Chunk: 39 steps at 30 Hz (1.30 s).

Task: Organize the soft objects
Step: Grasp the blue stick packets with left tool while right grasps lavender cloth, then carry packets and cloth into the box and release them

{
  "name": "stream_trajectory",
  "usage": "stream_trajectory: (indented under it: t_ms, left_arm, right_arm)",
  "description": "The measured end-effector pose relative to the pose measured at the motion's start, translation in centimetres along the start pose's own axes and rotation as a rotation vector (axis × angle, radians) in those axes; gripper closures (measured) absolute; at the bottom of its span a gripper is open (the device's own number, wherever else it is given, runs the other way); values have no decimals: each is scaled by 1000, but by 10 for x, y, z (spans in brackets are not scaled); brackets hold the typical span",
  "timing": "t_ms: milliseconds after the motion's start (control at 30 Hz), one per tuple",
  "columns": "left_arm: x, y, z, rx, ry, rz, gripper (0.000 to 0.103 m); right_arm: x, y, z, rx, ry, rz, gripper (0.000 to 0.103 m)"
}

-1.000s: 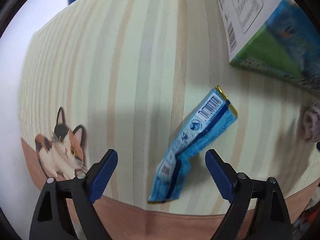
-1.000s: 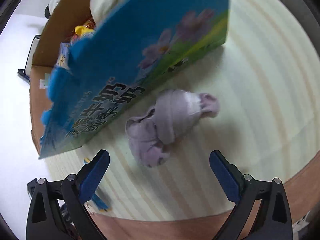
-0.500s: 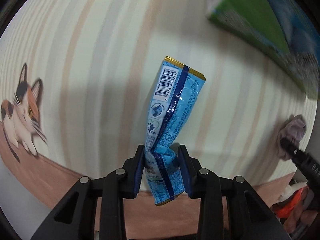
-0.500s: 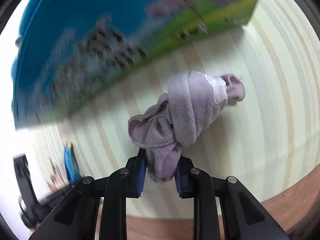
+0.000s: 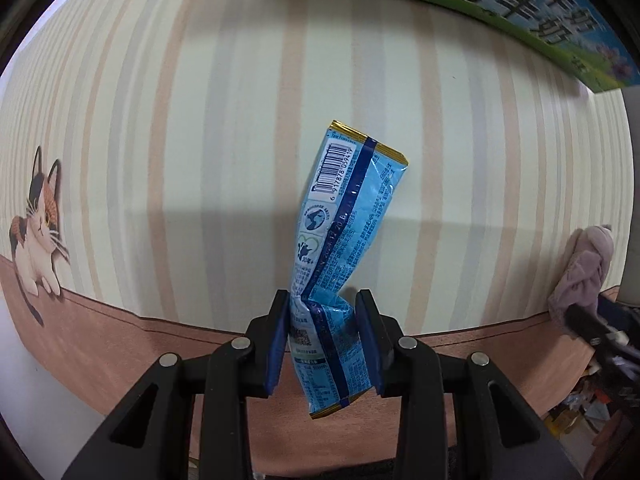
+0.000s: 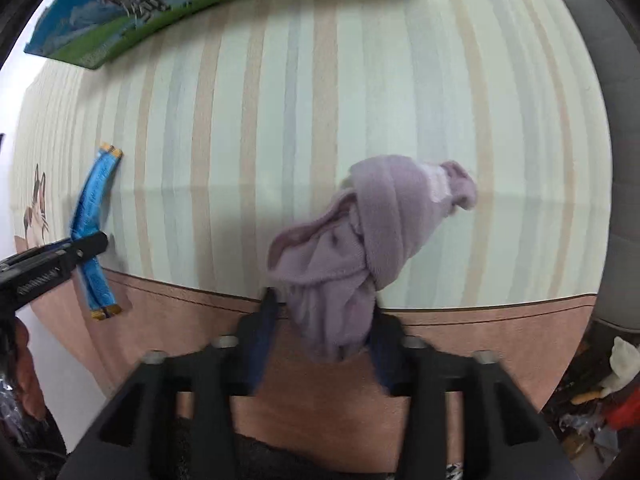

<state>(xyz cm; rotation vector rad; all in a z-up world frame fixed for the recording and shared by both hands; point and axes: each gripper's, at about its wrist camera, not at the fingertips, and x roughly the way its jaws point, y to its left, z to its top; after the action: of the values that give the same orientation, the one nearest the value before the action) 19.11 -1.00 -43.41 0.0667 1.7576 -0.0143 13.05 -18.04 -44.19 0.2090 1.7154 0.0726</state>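
Observation:
My left gripper (image 5: 322, 340) is shut on a blue snack packet (image 5: 344, 220), gripping its lower end and holding it above the striped tablecloth (image 5: 200, 120). My right gripper (image 6: 320, 332) is shut on a knotted lilac cloth (image 6: 360, 232) and holds it above the cloth near the table's front edge. The packet (image 6: 94, 208) and left gripper (image 6: 52, 256) show at the left of the right wrist view. The lilac cloth (image 5: 584, 272) shows at the right edge of the left wrist view.
A blue and green printed carton (image 5: 500, 4) stands at the back of the table; it also shows in the right wrist view (image 6: 180, 4). A cat picture (image 5: 38, 220) is on the tablecloth's left. Floor clutter (image 6: 600, 408) lies at the lower right.
Both grippers went from open around their objects to shut on them. The packet and the lilac cloth now hang in the jaws, and the carton has slid toward the top of both views.

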Motion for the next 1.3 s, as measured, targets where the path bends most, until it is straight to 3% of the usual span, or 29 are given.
stream_trajectory:
  t_ms: [167,267,467,567,633,767,867,900,1000,1067,1233,1300]
  left_arm:
    - [8,-8,-5,7,-2,-1,73]
    - [7,-10,-4,13,-4,2,73]
    - [5,-12,-5,8,0,-4,73]
    - [3,-9,-5,6,0,-9,73]
    - [0,-4,-5,0,4,-24,73]
    - [-19,-3,-8,0,-13,-63,76]
    - [-44,-8,-8,4,-41,-116,80]
    - [-50,-9,-8,5,-49,-130,86]
    - [-66,-19,-1,46,-62,-144,86]
    - [-64,-21,3,79,-57,-133,83]
    - [-41,12,1,-31,5,-196,49]
    - [-25,22,1,-77,36,-232,46]
  right_arm:
    - [-27,-8,5,103,-77,81,30]
    - [-23,-13,25,153,-52,88,29]
    - [1,-25,40,215,2,-40,28]
    - [16,-26,36,223,40,-23,41]
    - [19,-23,33,222,28,-25,65]
    - [8,-24,28,221,7,28,68]
    - [-13,-26,24,197,-30,55,69]
    - [-23,-24,23,187,-43,80,69]
    - [-50,-16,22,149,-82,108,69]
    - [-62,-12,26,133,-103,113,69]
    - [-78,-16,33,113,-123,111,69]
    - [-76,-19,31,109,-122,113,69]
